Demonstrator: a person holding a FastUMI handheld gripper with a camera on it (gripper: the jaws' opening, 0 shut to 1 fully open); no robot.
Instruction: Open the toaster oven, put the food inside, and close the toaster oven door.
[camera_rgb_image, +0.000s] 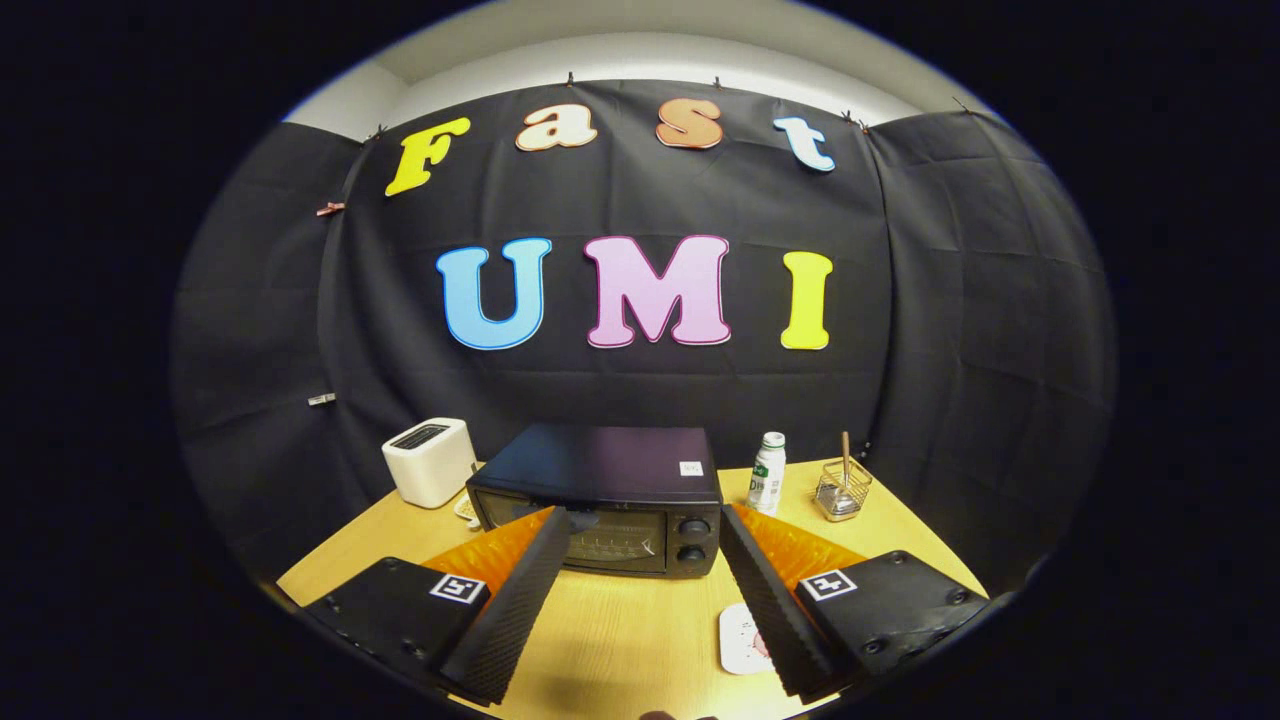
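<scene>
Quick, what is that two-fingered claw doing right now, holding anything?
Gripper: open, holding nothing, fingers spread before the closed black toaster oven.

Wooden bench (620, 630), white pop-up toaster (430, 461) standing well left of the plastic bottle (768, 473), small wire basket (842, 493) holding a wooden stick (846, 458) just right of the bottle, black cloth wall behind

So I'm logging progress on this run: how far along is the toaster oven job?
Nothing looks done yet. The toaster oven sits on the table with its door shut. The tool is open, its fingers spread either side of the oven front and holding nothing. A white plate lies by one finger; what is on it is hard to tell. Opening the door, loading the food and closing up are all left.
</scene>
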